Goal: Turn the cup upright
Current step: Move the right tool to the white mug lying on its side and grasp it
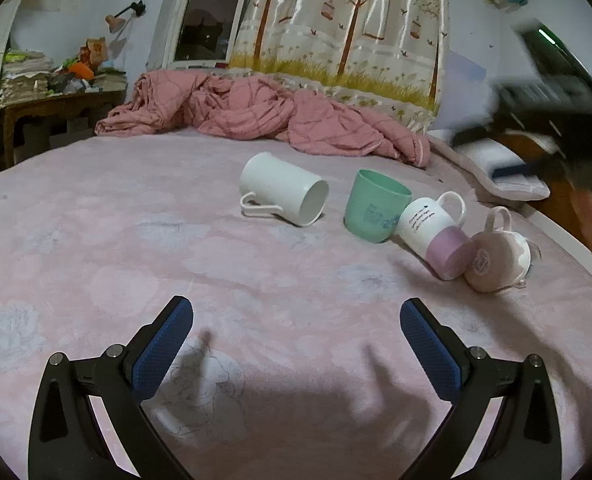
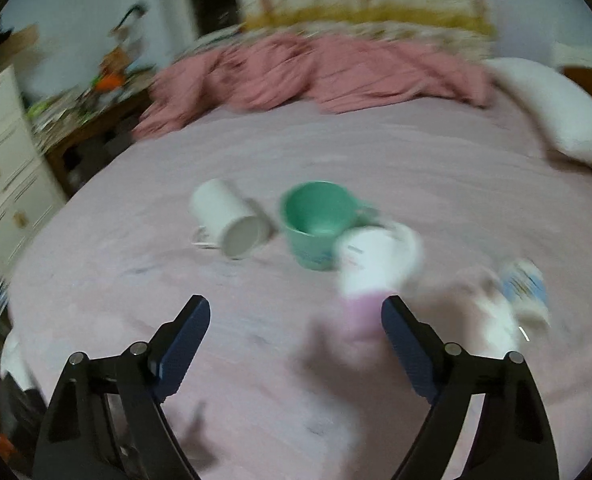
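Observation:
Several cups lie on a pink bed sheet (image 1: 135, 248). A white mug (image 1: 281, 194) lies on its side, mouth toward me; it also shows in the right wrist view (image 2: 231, 222). A green cup (image 1: 374, 206) stands upright (image 2: 316, 224). A white and lilac mug (image 1: 436, 232) lies tipped against it (image 2: 370, 276). A pale pink cup (image 1: 496, 258) lies on its side at the right. My left gripper (image 1: 296, 320) is open and empty, short of the cups. My right gripper (image 2: 296, 320) is open and empty, near the lilac mug; that view is blurred.
A crumpled pink quilt (image 1: 255, 116) lies at the back of the bed. A white pillow (image 2: 556, 112) is at the right. A cluttered wooden table (image 1: 55, 104) and white drawers (image 2: 3, 168) stand at the left. A blurred dark shape (image 1: 568, 92) moves at the right edge.

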